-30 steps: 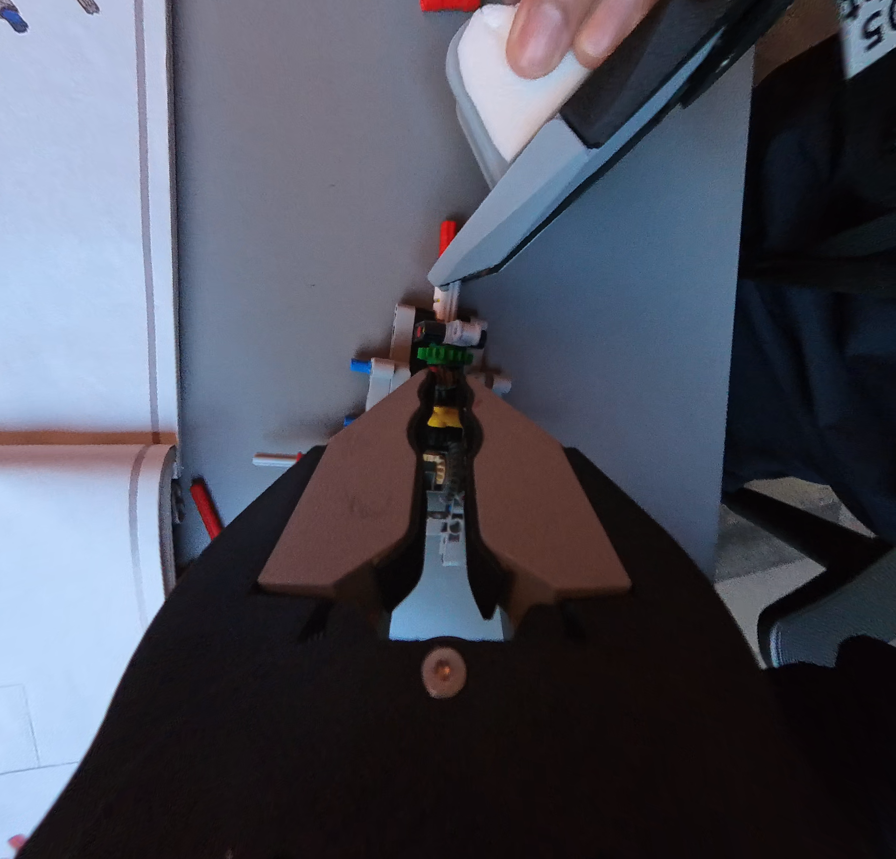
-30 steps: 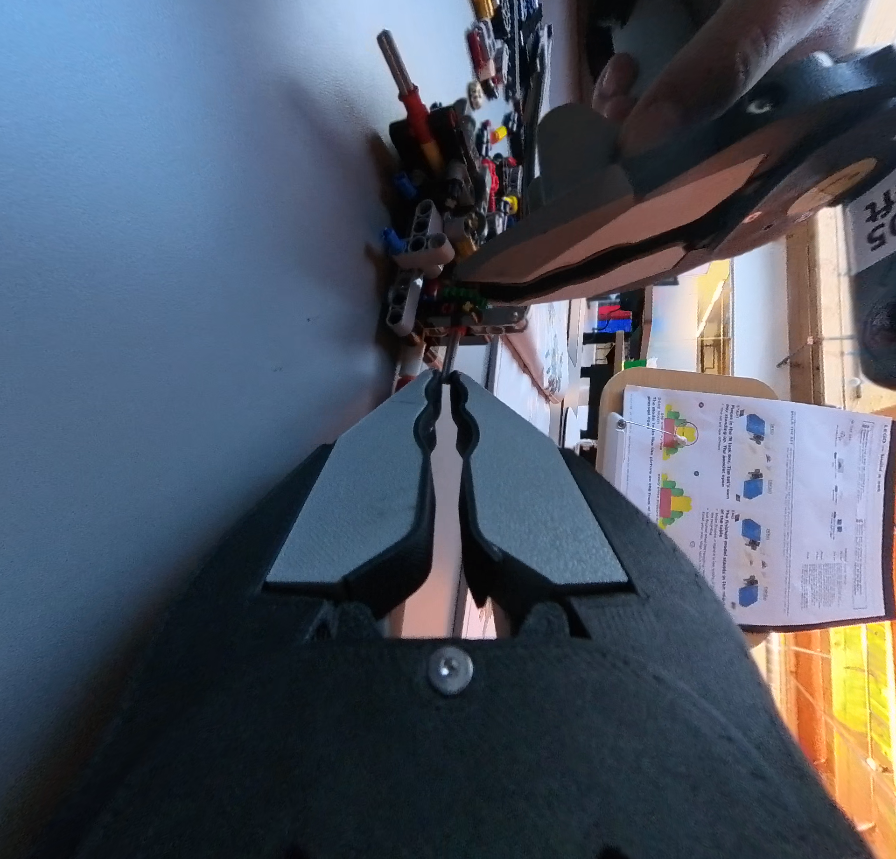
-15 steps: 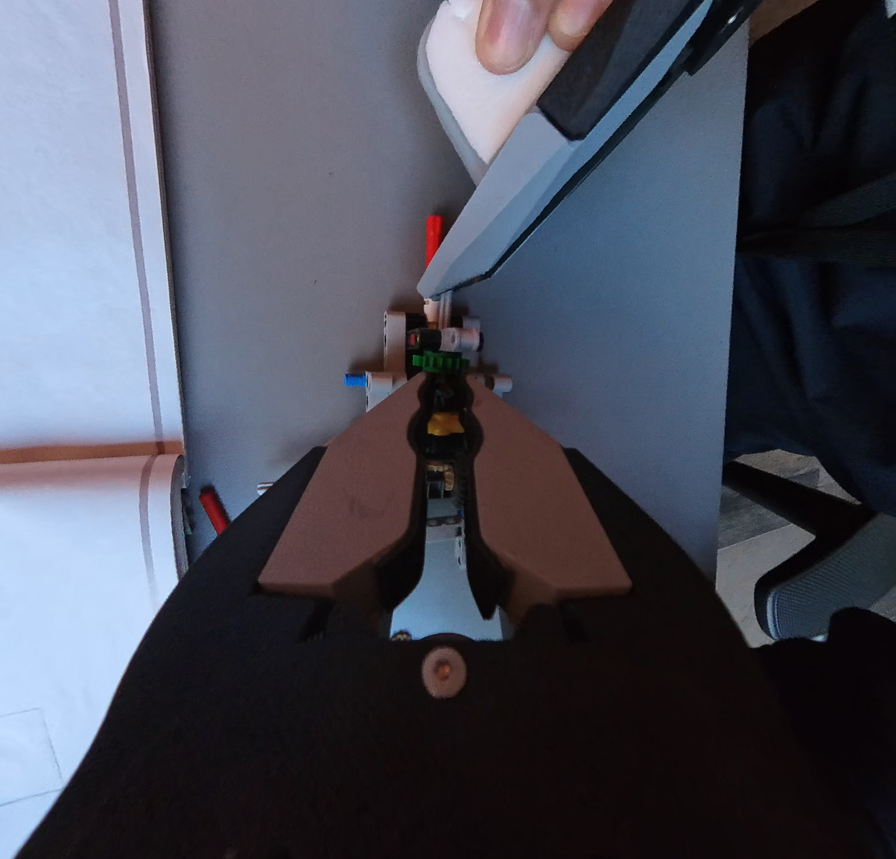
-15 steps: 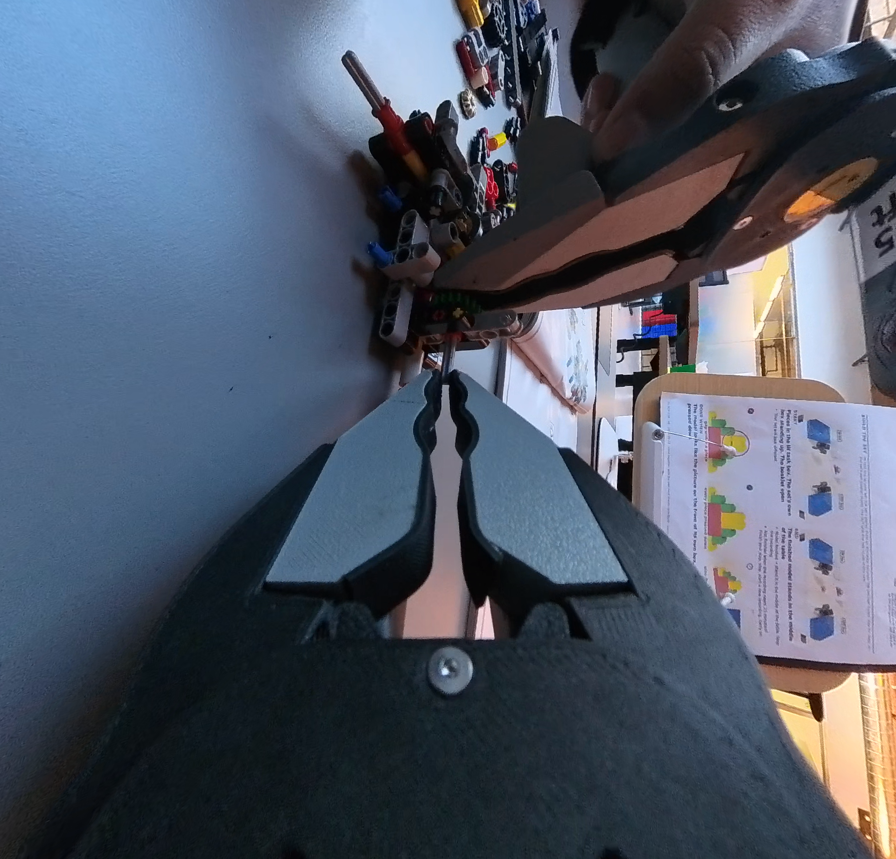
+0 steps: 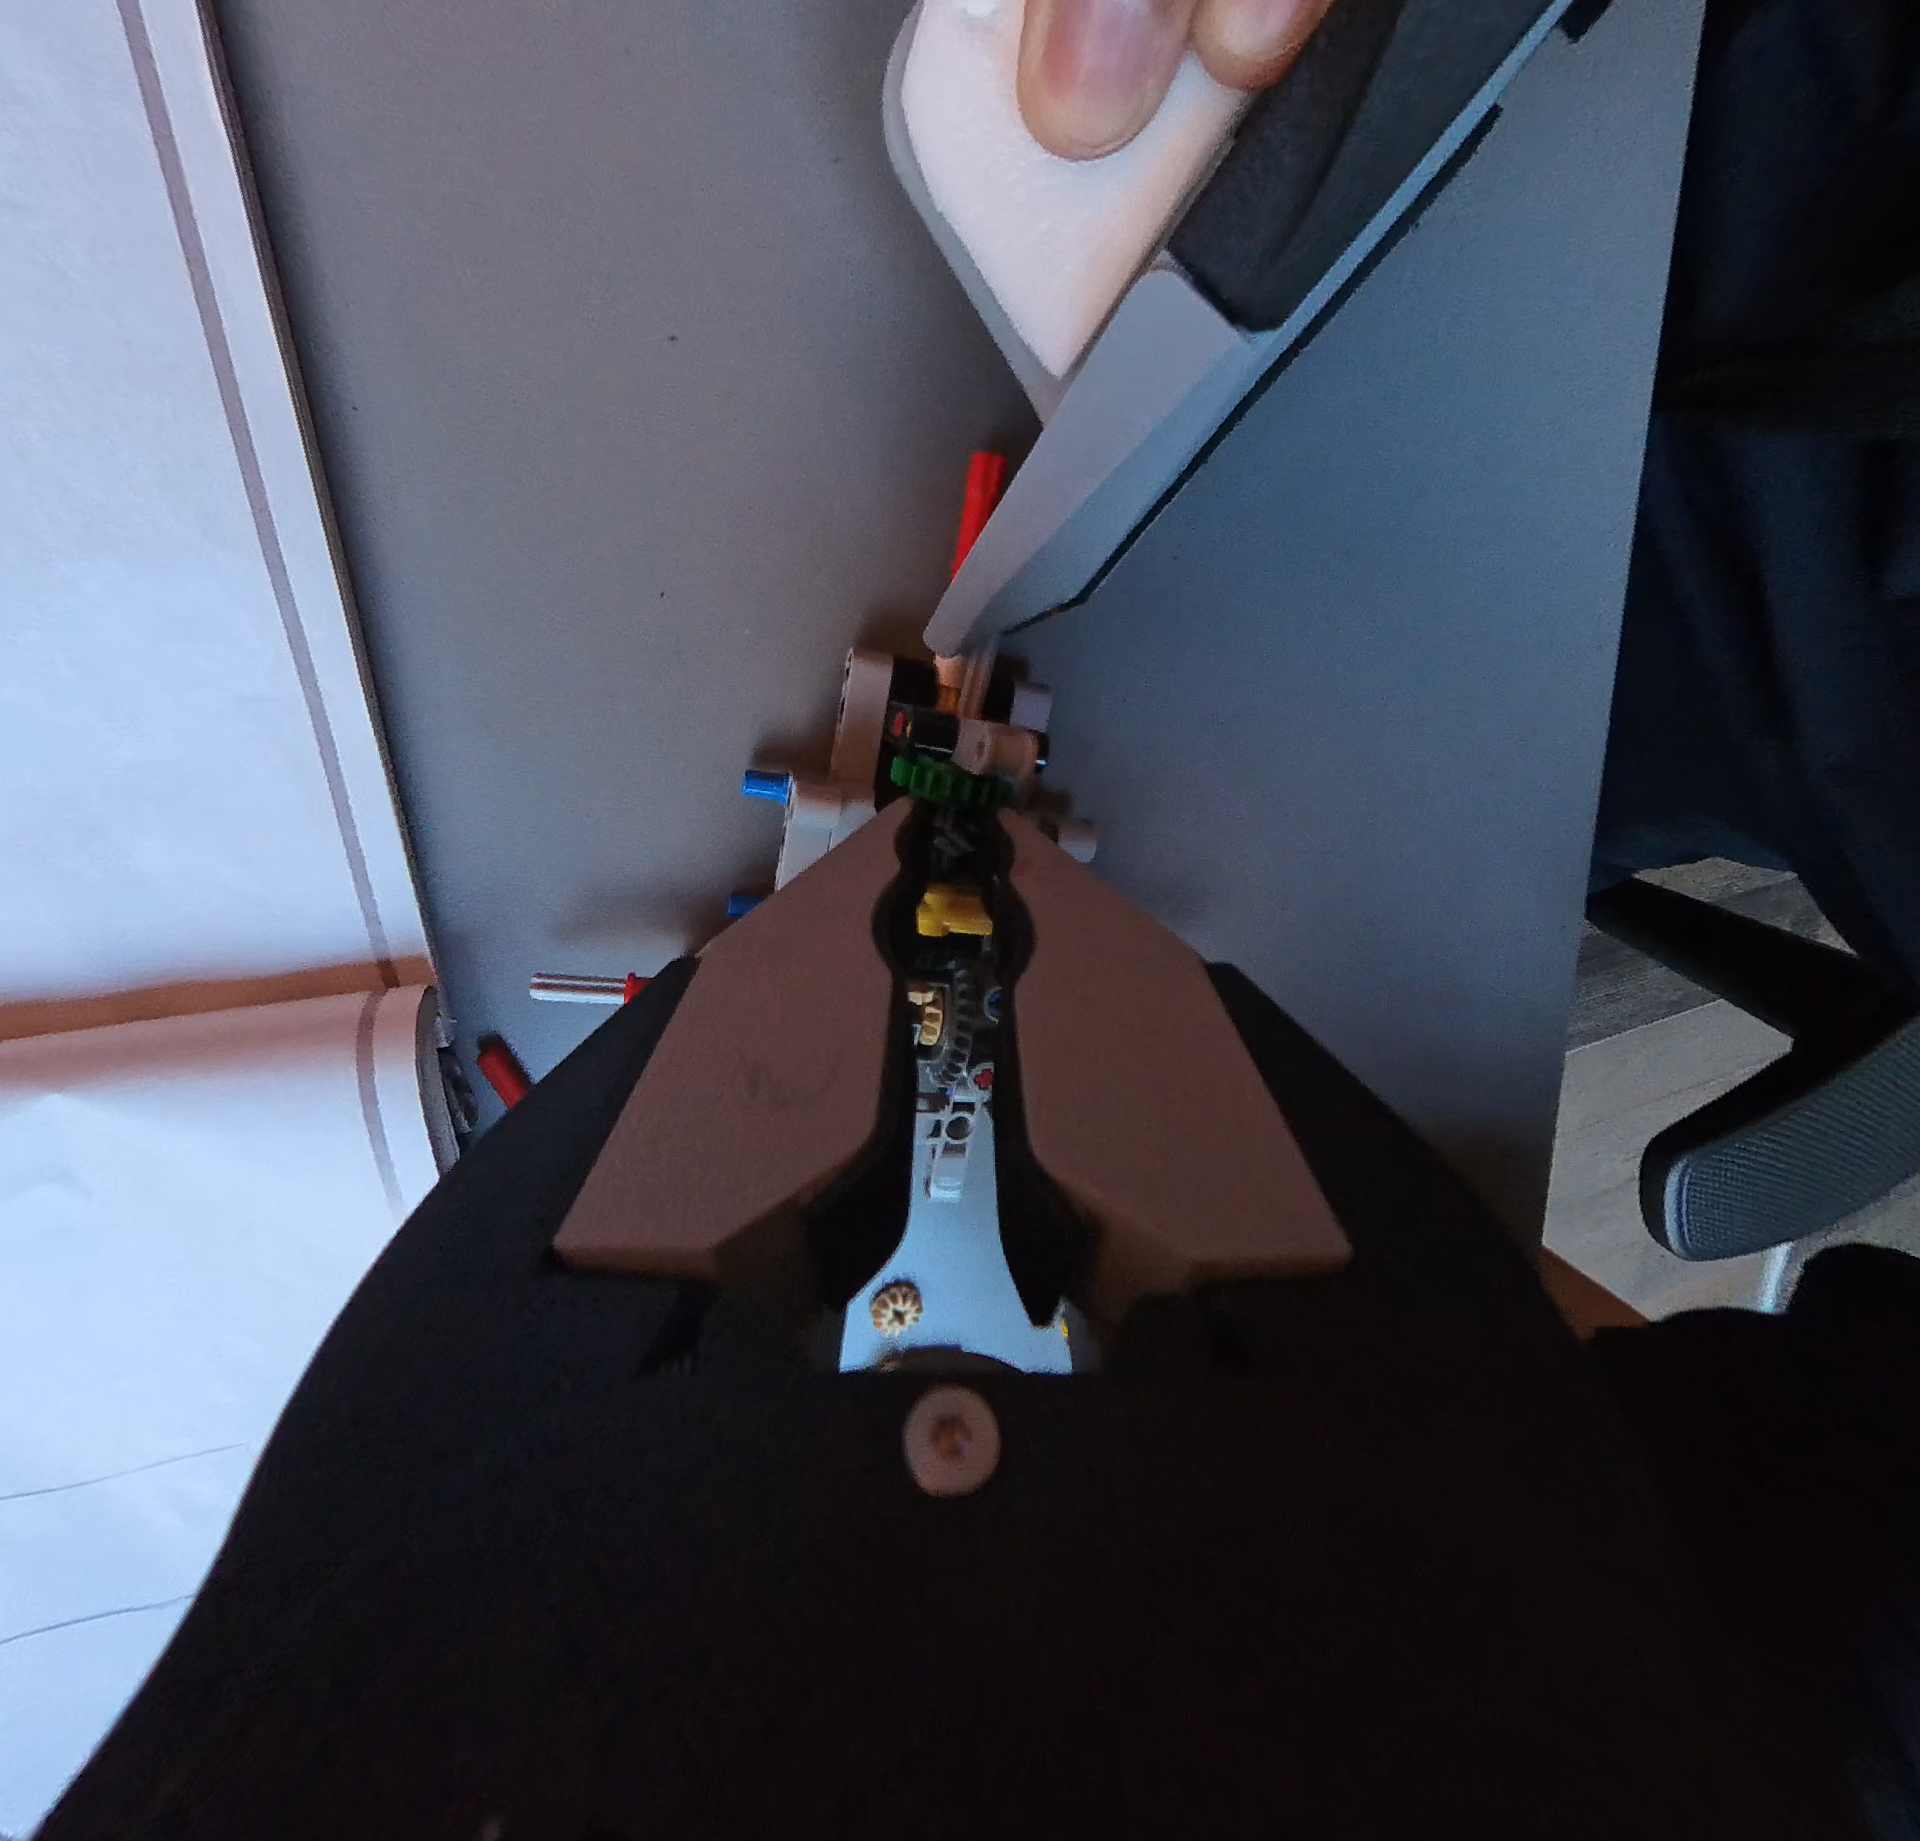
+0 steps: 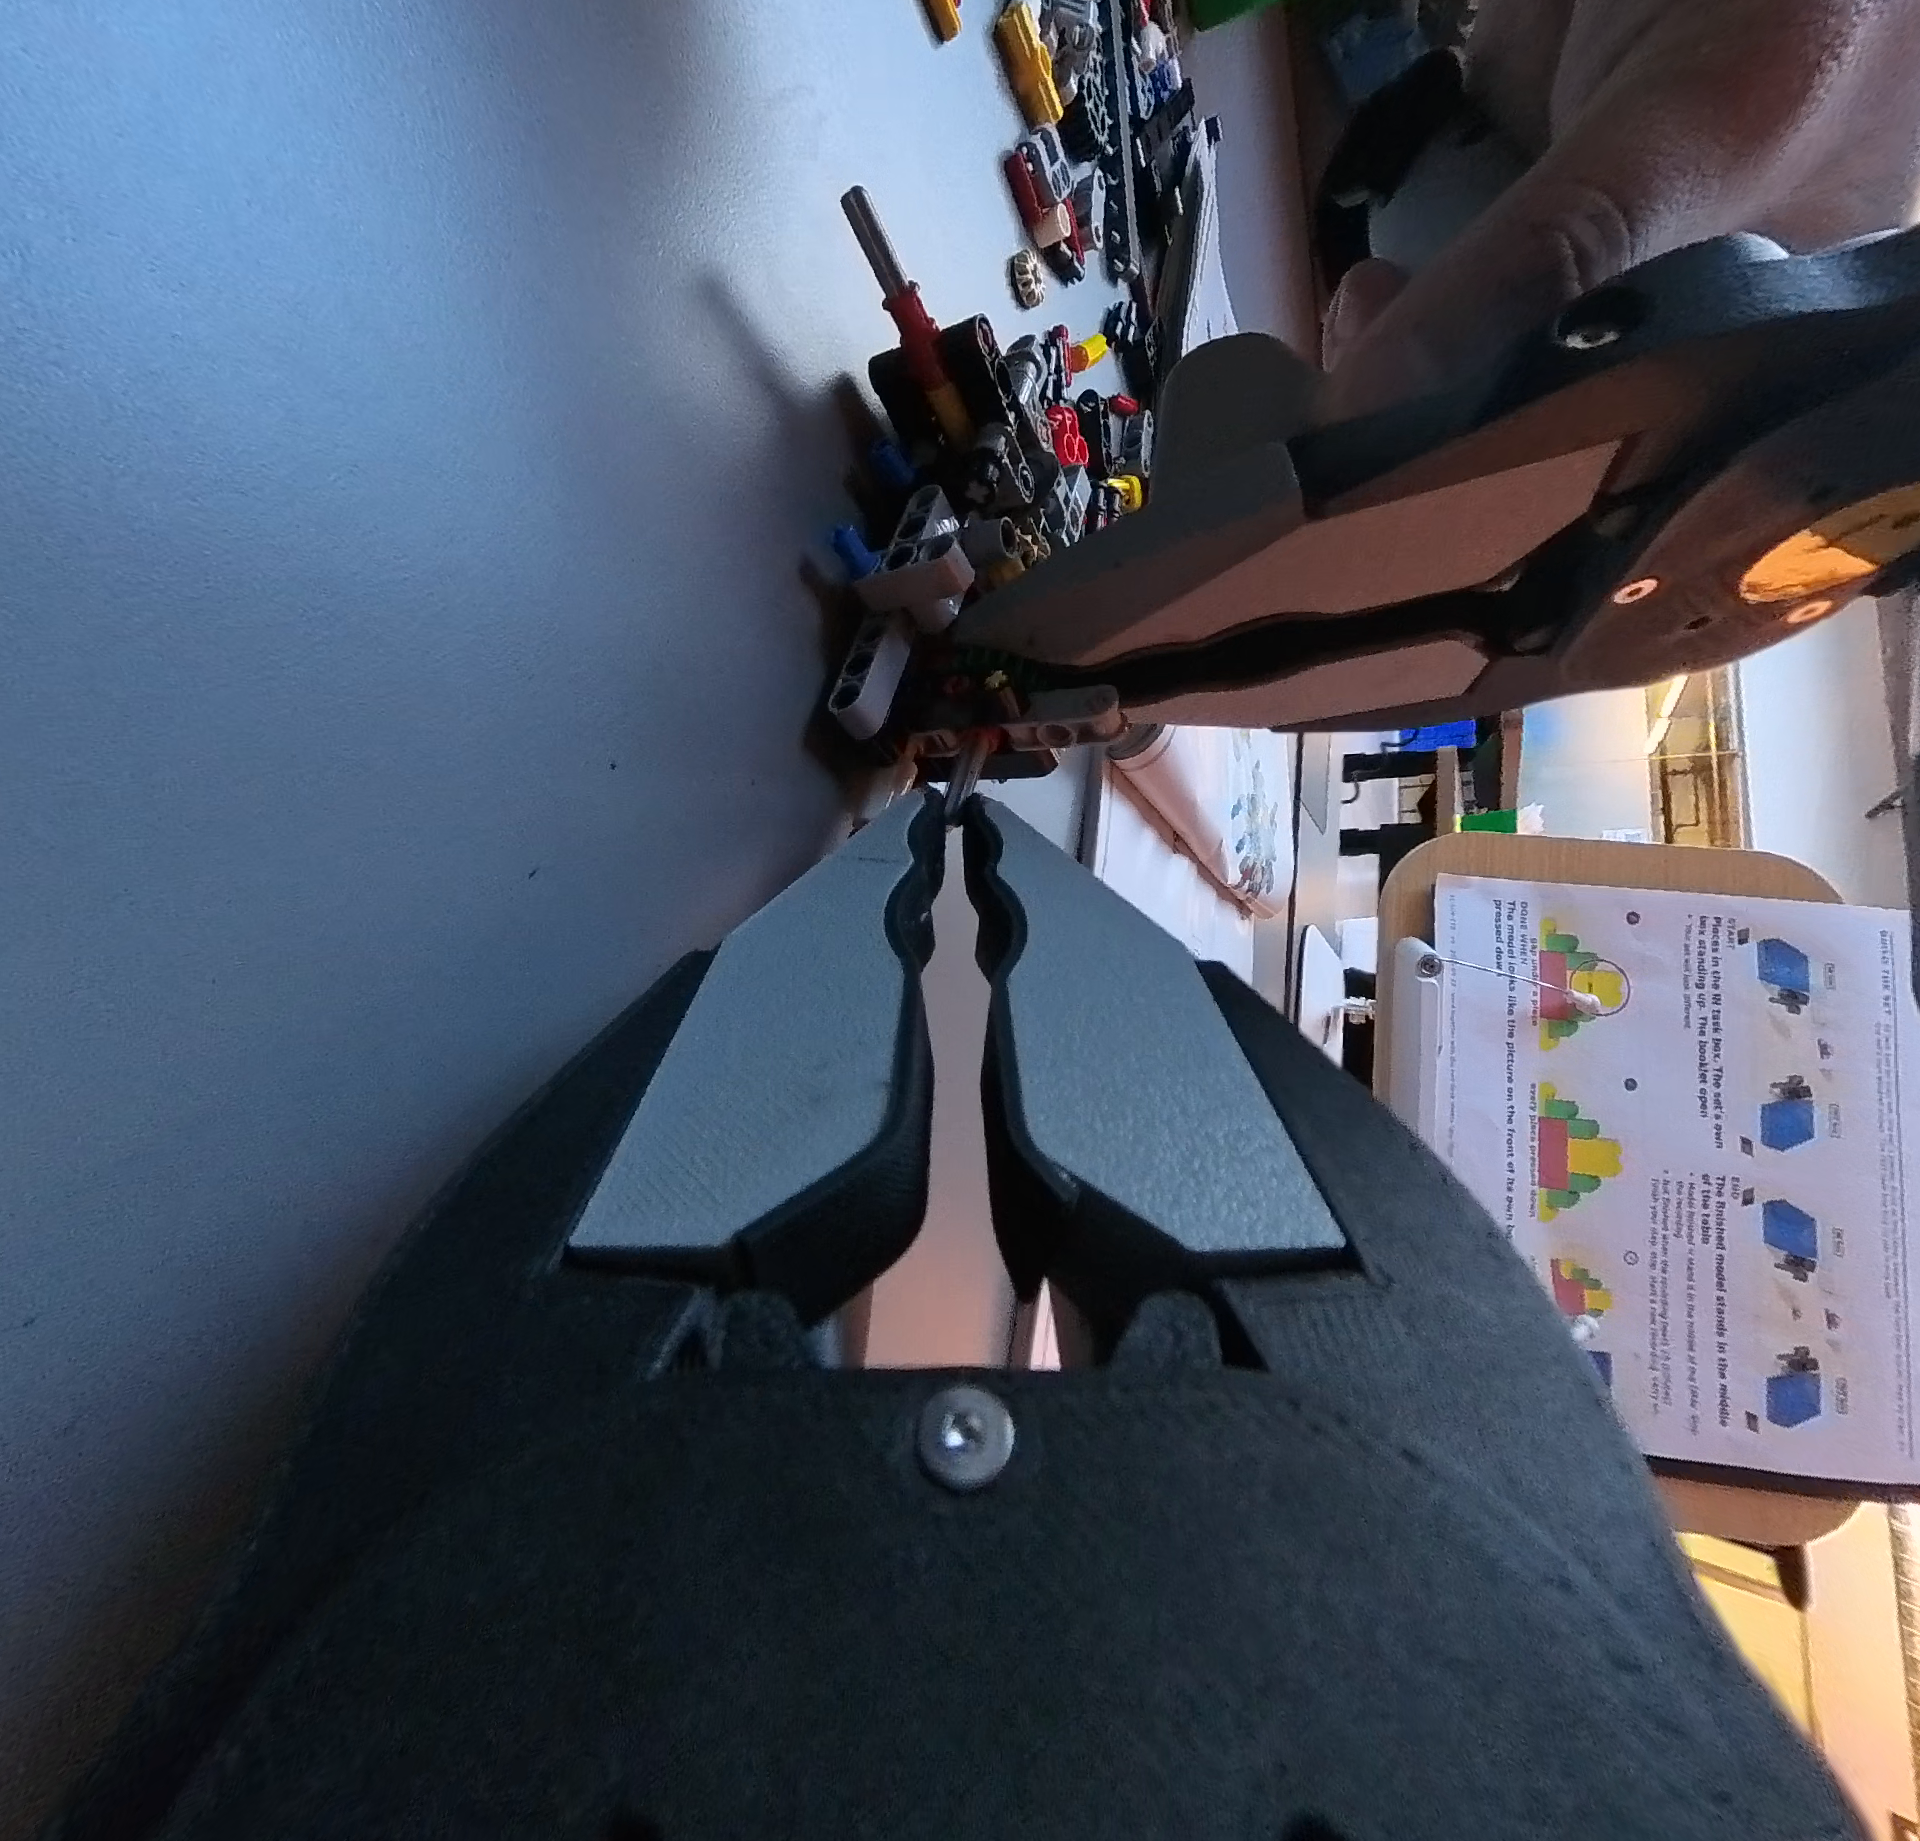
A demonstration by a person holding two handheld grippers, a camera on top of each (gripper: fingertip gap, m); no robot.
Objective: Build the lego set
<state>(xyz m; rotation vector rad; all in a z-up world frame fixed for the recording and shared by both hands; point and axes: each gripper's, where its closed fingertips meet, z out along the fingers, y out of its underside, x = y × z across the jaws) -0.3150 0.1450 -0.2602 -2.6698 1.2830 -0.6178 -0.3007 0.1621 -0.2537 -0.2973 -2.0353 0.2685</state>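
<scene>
Now both hand-held grippers pinch one small brick model [image 5: 940, 742] on the grey desk [image 5: 582, 420].
Your left hand-held gripper [image 5: 951, 835] clamps its geared middle; your right hand-held gripper [image 6: 951, 809] nips a thin grey axle [image 6: 961, 778]. Probably light, rigid, easily popped apart.

Grey matte surface [image 5: 582, 357], faint specks on it; light falls unevenly, bluish in shade, paler toward the far end. White wall or panel [image 5: 94, 648] beside it, thin vertical line and a brown horizontal band [image 5: 187, 1002]. Black office chair with mesh armrest [image 5: 1766, 1199] at the surface's edge, pale floor [image 5: 1621, 1085] beneath. In the right wrist view: wooden board [image 6: 1600, 861] carrying a printed sheet [image 6: 1704, 1168]; warm orange light low down; bright window-like area [image 6: 1621, 742] beyond.
</scene>
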